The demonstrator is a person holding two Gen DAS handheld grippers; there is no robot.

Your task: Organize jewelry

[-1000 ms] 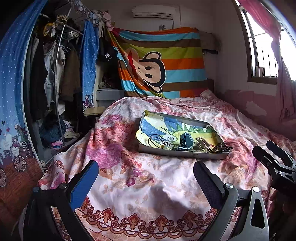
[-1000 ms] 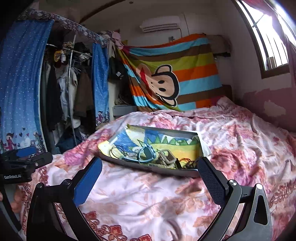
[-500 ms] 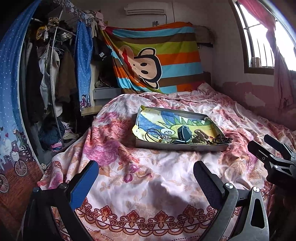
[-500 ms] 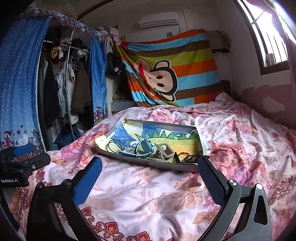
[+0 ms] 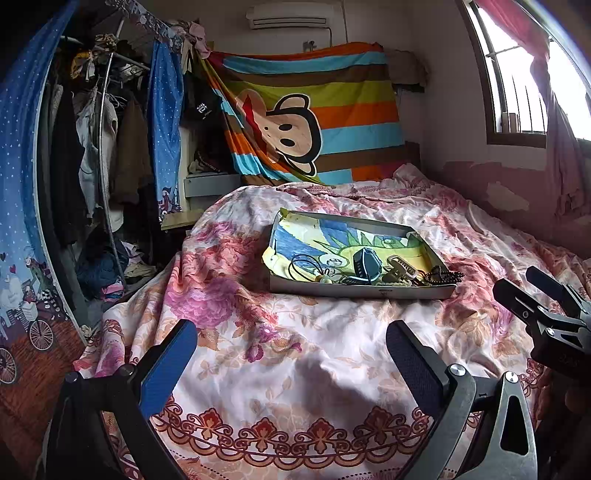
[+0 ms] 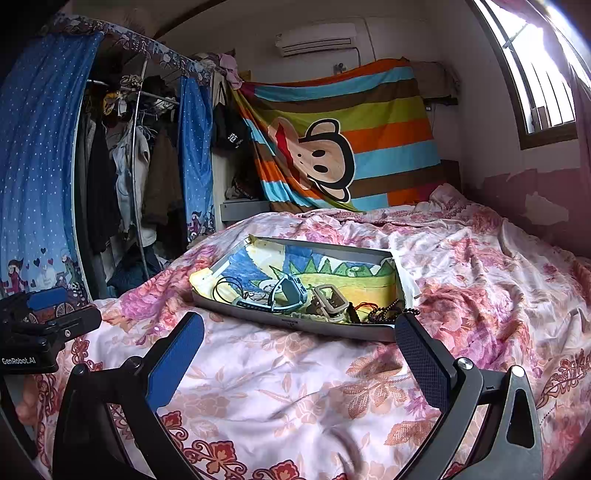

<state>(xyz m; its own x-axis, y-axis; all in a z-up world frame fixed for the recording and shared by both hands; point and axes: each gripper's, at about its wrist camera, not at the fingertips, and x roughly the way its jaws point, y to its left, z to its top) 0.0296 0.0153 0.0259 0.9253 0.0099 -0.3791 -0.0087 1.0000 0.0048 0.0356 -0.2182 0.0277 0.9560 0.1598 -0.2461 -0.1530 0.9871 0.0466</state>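
On the bed point(image 5: 332, 350), a tray point(image 5: 354, 291) is kept flat so the jewelry point(image 5: 369, 271), piled at its near edge, cannot roll off, while the left claw point(image 5: 291, 354) and right claw point(image 6: 299, 345) are held wide apart and empty, well short of it, likely ready to pick.

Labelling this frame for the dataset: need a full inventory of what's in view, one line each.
tray: 1, grey, on the bed, cartoon-print liner
smartwatch: 1, dark blue, in tray, near edge
black cord: 1, black, tray's left part
bead bracelet: 1, dark, tray's right corner
clasp piece: 1, beige, beside the watch
bedspread: 1, pink floral
monkey blanket: 1, striped, back wall
clothes rack: 1, left
air conditioner: 1, white, high
window: 1, right
left gripper: open, empty
right gripper: open, empty
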